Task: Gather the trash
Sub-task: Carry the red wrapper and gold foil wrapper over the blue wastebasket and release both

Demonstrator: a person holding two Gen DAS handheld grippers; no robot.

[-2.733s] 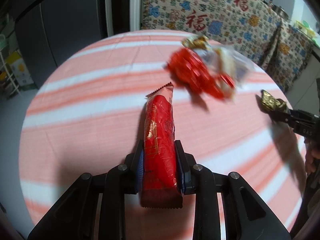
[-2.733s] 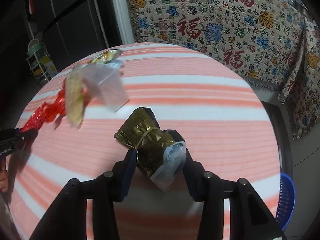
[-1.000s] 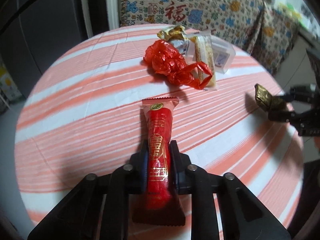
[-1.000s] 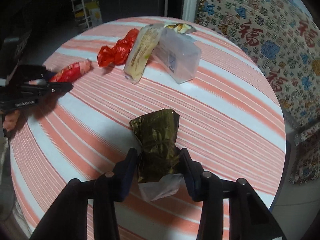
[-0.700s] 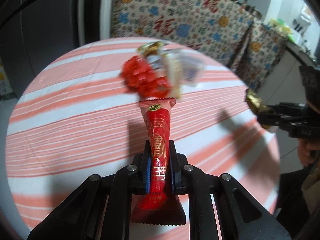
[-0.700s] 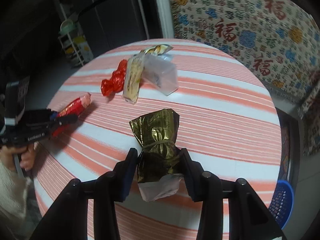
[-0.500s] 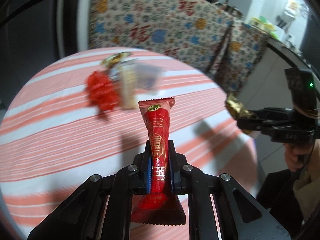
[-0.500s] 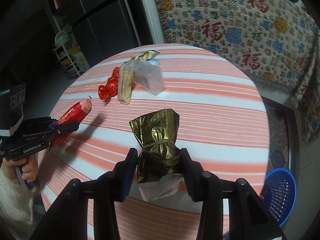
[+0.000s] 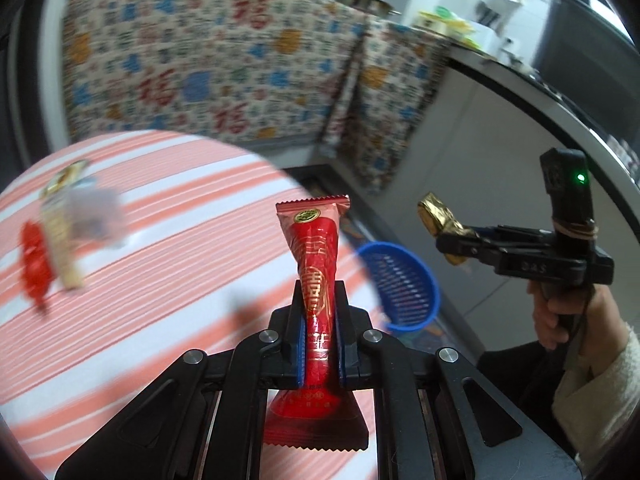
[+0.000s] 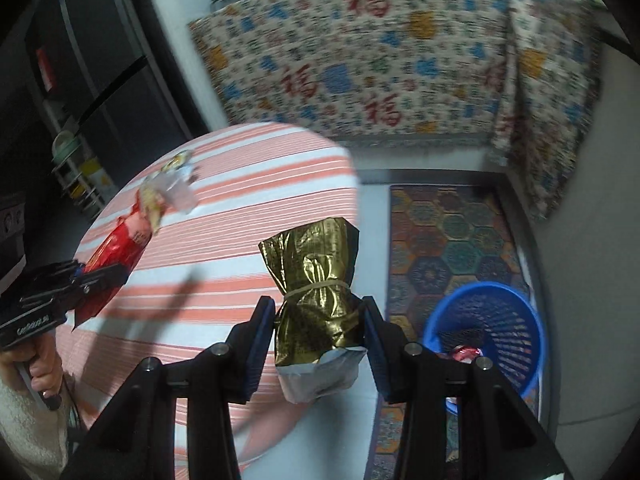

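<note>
My left gripper point(image 9: 319, 312) is shut on a long red snack wrapper point(image 9: 316, 264), held above the edge of the round striped table point(image 9: 160, 280). My right gripper point(image 10: 320, 320) is shut on a crumpled gold foil bag point(image 10: 316, 280) tied with a rubber band, held over the table's right edge. A blue mesh basket point(image 10: 504, 320) stands on the floor to the right, below both grippers, with some red trash inside. The same basket point(image 9: 400, 284) shows beyond the red wrapper. Each gripper appears in the other's view: the right gripper point(image 9: 452, 236) and the left gripper point(image 10: 100, 276).
More trash lies on the table's far side: a red crumpled wrapper point(image 9: 34, 264), a pale snack pack point(image 9: 60, 248) and a clear plastic box point(image 9: 94, 216). A patterned cloth point(image 10: 380, 60) covers furniture behind. A patterned rug point(image 10: 452, 240) lies under the basket. A dark cabinet point(image 10: 100, 60) stands at left.
Both grippers have swung right, away from the table's middle toward its edge, each keeping its wrapper. The blue basket has come into both views and the pile of trash has slid left.
</note>
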